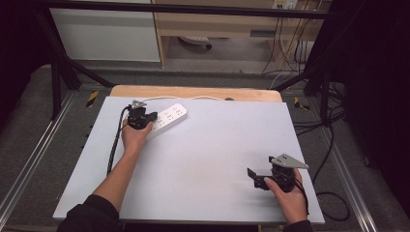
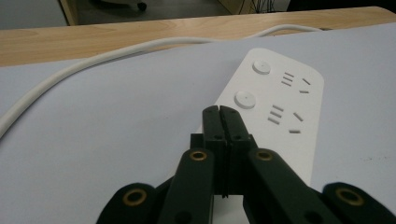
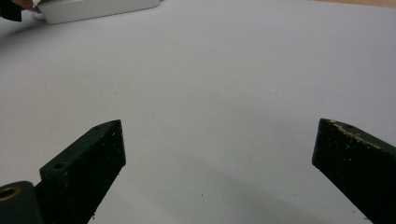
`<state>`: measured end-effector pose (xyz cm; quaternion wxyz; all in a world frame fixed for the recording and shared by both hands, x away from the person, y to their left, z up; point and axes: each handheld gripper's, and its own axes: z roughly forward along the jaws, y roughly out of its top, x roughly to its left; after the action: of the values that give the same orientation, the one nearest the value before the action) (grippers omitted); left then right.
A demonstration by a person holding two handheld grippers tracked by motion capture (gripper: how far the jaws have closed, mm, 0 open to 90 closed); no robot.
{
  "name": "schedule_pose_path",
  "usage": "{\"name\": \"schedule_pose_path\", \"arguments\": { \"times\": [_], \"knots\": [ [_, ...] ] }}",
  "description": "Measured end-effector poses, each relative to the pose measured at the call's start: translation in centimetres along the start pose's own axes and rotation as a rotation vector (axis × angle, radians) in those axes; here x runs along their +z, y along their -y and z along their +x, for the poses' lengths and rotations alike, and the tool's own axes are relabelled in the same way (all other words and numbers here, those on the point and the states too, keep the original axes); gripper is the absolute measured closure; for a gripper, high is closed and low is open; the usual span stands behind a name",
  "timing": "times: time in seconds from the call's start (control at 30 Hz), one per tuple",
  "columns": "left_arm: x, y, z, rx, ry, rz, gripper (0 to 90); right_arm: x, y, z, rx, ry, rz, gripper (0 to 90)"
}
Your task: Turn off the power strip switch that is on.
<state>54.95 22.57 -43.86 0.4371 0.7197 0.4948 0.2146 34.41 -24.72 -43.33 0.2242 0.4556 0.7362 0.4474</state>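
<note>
A white power strip (image 1: 167, 119) lies at the back left of the grey table mat (image 1: 208, 159), its white cable (image 1: 193, 98) running along the far edge. My left gripper (image 1: 150, 117) rests over the strip's near end with its jaws pressed together and nothing between them. In the left gripper view the shut tips (image 2: 219, 110) sit just short of a round button (image 2: 245, 99) on the strip (image 2: 280, 100); a second button (image 2: 261, 66) lies beyond. My right gripper (image 1: 258, 178) is held near the front right, jaws wide apart over bare mat (image 3: 210, 93).
The wooden table edge (image 1: 193, 92) shows beyond the mat. Black frame bars and floor cables (image 1: 333, 145) surround the table. The strip's cable (image 2: 93, 60) curves across the mat in the left gripper view. The strip's end (image 3: 93, 9) appears at the top left of the right gripper view.
</note>
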Motion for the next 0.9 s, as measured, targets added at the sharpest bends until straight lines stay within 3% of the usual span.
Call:
{"name": "schedule_pose_path", "arguments": {
  "times": [0.5, 0.7, 0.9],
  "knots": [
    [0.18, 0.02, -0.15, 0.045, -0.012, 0.013, 90.0, -0.11, -0.05, -0.09, 0.001, -0.002, 0.004, 3.4],
    [0.24, 0.02, -0.16, 0.031, -0.008, 0.011, 90.0, -0.20, -0.06, -0.13, 0.006, 0.001, 0.005, 3.4],
    [0.55, -0.05, -0.96, 0.052, -0.014, 0.011, 90.0, -0.18, -0.03, -0.18, 0.006, 0.001, 0.008, 3.4]
  ]
}}
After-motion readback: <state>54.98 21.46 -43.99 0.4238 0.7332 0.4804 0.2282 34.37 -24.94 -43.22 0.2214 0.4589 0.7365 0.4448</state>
